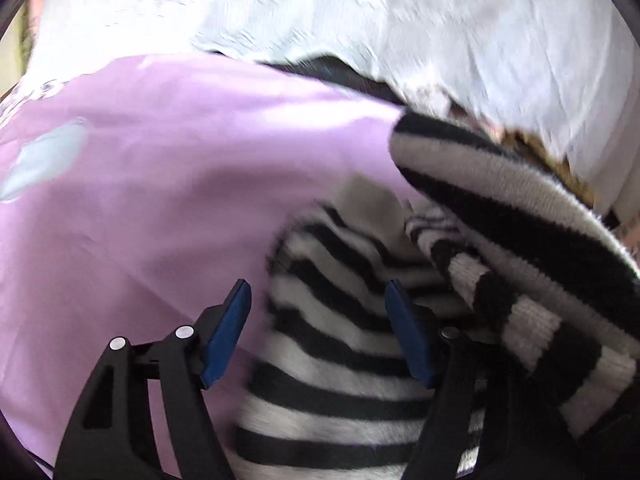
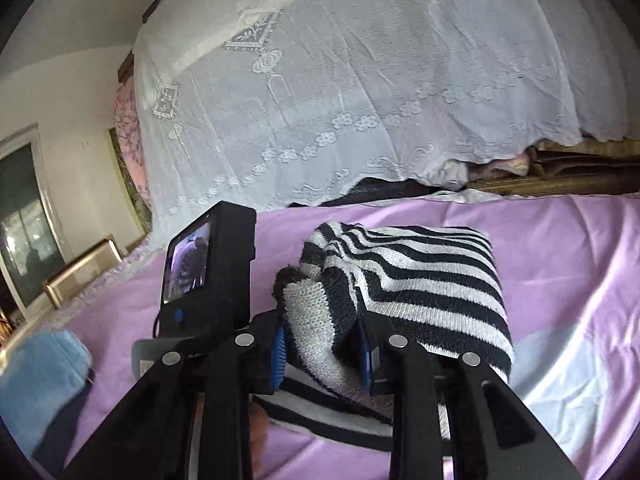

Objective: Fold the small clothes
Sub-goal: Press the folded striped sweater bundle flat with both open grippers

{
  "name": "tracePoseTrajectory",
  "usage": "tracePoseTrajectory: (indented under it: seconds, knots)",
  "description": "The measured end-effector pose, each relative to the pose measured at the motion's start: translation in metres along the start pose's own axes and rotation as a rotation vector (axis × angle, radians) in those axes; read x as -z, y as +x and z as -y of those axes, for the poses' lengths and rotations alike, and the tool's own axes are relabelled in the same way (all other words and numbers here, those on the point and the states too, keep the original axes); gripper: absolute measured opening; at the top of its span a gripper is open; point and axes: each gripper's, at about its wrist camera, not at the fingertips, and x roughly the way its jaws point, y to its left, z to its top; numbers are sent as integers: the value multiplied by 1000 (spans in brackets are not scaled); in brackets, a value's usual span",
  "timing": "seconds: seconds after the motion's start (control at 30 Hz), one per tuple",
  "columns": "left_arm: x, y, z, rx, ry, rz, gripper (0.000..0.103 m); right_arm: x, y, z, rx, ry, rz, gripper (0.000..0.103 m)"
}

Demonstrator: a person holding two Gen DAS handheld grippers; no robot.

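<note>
Jaws of the right gripper (image 2: 322,354) pinch a fold of the striped sweater (image 2: 420,280). Left gripper (image 1: 318,330) jaws stand wide apart over it, on the pink sheet (image 1: 140,200).

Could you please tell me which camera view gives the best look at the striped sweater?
The right wrist view: the striped sweater appears sharp as a folded bundle on the purple sheet. The left wrist view shows only blurred close-up folds.

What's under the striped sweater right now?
The striped sweater lies on the pink sheet; the right gripper pinches one fold. Anything beneath its folds is hidden.
</note>
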Motion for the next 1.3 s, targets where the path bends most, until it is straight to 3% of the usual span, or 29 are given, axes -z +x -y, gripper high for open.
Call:
tracePoseTrajectory:
  seconds: [0.17, 0.33, 0.47, 0.7, 0.83, 0.93, 1.1, 1.17, 1.3]
  knots:
    - [-15, -8, -36, -70, -63, 65, 66, 0, 29, -29, -7, -54, -7, 29]
    - [0, 26, -50, -186, -32, -36, 64, 28, 51, -27, 32, -91, -95, 29]
    - [8, 15, -59, -186, -20, -20, 62, 40, 54, -27, 32, -110, -139, 29]
    - [1, -3, -84, -114, -138, 7, 62, 51, 62, -29, 21, -123, -174, 29]
    - [-5, -18, -91, -141, -172, 53, 65, 62, 85, -33, -2, -153, -293, 30]
    - [-7, -24, -82, -151, -134, 64, 67, 63, 86, -34, -9, -163, -306, 32]
    - [-5, -31, -57, -176, -38, 76, 69, 63, 67, -39, -58, -203, -271, 50]
    - [-5, -39, -54, -188, -24, 95, 73, 64, 51, -39, -91, -224, -262, 51]
    - [-6, -54, -52, -147, -34, 99, 73, 67, 18, -29, -63, -282, -228, 51]
